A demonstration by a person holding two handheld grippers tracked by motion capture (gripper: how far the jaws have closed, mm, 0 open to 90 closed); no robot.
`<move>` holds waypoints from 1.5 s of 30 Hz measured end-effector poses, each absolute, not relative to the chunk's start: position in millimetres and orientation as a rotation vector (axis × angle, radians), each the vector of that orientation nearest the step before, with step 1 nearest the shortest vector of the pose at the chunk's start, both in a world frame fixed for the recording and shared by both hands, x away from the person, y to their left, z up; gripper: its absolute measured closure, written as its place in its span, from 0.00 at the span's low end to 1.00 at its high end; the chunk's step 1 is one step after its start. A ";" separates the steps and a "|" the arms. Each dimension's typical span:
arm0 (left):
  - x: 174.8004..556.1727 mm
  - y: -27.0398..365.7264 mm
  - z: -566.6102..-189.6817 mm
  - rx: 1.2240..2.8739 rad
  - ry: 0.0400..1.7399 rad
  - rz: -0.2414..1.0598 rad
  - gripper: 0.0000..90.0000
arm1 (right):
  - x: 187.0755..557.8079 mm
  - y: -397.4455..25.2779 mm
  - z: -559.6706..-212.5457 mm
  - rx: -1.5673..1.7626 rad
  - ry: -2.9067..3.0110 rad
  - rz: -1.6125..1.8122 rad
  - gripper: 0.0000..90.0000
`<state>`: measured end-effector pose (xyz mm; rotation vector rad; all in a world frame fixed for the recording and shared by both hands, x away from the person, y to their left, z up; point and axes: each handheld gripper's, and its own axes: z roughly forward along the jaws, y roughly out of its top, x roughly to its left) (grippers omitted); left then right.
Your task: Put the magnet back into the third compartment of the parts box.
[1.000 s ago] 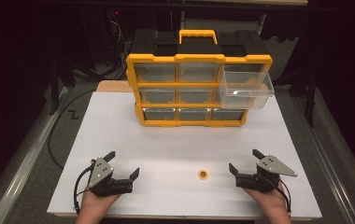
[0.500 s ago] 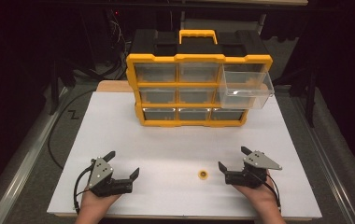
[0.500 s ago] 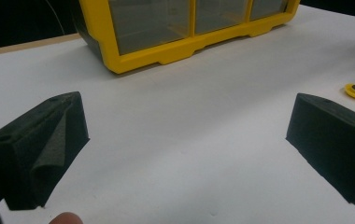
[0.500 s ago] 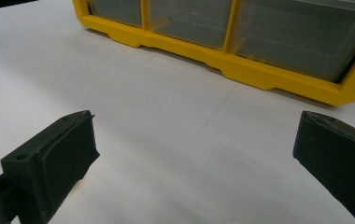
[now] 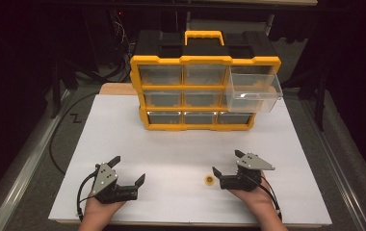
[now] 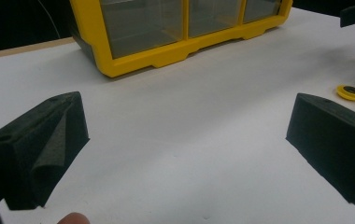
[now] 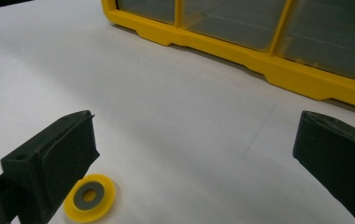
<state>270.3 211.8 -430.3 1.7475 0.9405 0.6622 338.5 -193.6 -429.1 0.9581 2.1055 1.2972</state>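
A small yellow disc (image 5: 209, 180) with a grey centre lies flat on the white board (image 5: 181, 149) near its front edge. My right gripper (image 5: 227, 162) stands open just right of it, the near jaw almost at the disc. In the right gripper view the disc (image 7: 90, 197) lies beside the left jaw, at the edge of the gap of the right gripper (image 7: 195, 119). My left gripper (image 5: 128, 169) rests open at the front left with nothing between its jaws. In the left gripper view, the left gripper (image 6: 185, 100) faces bare board, with the disc (image 6: 351, 92) far right.
A yellow and black drawer cabinet (image 5: 204, 86) stands at the back of the board, its clear top right drawer (image 5: 254, 92) pulled out. Its yellow base (image 7: 259, 65) runs across the top of the right gripper view. A black cable (image 5: 56, 144) lies left of the board.
My right gripper has moved left and turned toward the yellow disc, ending close beside it. The left gripper and the disc have stayed put.
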 end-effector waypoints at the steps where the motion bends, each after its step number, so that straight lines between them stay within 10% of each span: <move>1: 270.3 212.1 -430.3 1.747 0.942 0.661 0.00 | 339.3 -191.2 -429.1 0.959 2.110 1.301 0.01; 45: 269.4 214.8 -429.3 1.727 0.941 0.639 0.00 | 325.9 -164.0 -432.2 0.935 2.389 1.210 0.02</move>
